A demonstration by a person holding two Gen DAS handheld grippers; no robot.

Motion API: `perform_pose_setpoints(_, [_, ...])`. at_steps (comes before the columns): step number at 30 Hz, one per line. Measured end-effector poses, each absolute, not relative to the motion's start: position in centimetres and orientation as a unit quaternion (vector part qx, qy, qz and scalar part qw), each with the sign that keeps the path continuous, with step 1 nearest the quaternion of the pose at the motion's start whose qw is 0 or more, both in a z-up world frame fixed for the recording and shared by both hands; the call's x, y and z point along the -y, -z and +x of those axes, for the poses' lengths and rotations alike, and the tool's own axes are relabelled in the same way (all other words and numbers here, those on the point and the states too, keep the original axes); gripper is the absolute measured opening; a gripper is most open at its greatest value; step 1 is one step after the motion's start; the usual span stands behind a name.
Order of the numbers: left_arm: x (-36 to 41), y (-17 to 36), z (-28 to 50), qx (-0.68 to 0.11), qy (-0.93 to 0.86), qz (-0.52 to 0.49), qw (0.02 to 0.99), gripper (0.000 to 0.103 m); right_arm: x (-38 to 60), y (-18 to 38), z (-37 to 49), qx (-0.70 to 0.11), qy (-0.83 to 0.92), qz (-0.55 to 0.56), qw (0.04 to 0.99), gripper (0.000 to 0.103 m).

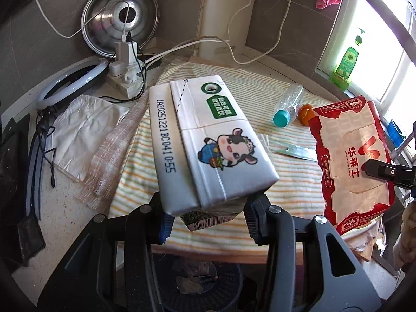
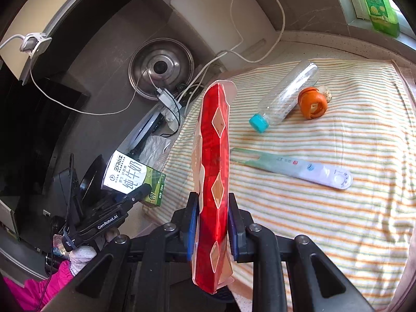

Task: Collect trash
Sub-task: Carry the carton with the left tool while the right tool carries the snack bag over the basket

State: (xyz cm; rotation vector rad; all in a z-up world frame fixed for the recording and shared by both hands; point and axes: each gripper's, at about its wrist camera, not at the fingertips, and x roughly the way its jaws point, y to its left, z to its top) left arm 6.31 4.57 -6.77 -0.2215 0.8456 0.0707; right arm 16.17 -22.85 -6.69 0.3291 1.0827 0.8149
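Note:
My left gripper [image 1: 208, 218] is shut on a white milk carton [image 1: 208, 140] with a cartoon cow, held above the near edge of the striped cloth [image 1: 286, 182]; the carton also shows in the right wrist view [image 2: 132, 179]. My right gripper [image 2: 211, 223] is shut on a red and white paper food bag [image 2: 214, 171], held edge-on above the cloth [image 2: 338, 221]; the bag also shows in the left wrist view [image 1: 353, 161]. On the cloth lie an empty clear bottle with a teal cap [image 2: 283, 98], an orange peel [image 2: 312, 104] and a flat plastic wrapper [image 2: 299, 169].
A black mesh bin [image 1: 202, 286] stands below the counter edge under my left gripper. A power strip with white cables [image 1: 124, 70], a steel lid [image 1: 119, 18], a ring light [image 1: 72, 85] and a crumpled tissue [image 1: 83, 127] lie at the left. A green bottle [image 1: 345, 65] stands on the sill.

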Motion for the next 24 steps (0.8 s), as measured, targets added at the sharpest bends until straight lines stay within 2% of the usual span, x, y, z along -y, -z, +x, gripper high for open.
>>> perform_pose_setpoints(13, [-7.3, 9.6, -1.9, -0.441, -0.039, -0.130, 0.887, 0.046, 17.8, 8.3, 7.6, -0.527, -0.404, 0.121, 0.738, 0.020])
perform_pose_setpoints(24, [-6.6, 13.0, -5.4, -0.477, -0.028, -0.137, 0.868, 0.046, 14.1, 12.2, 2.8, -0.564, -0.414, 0.074, 0.711, 0.020])
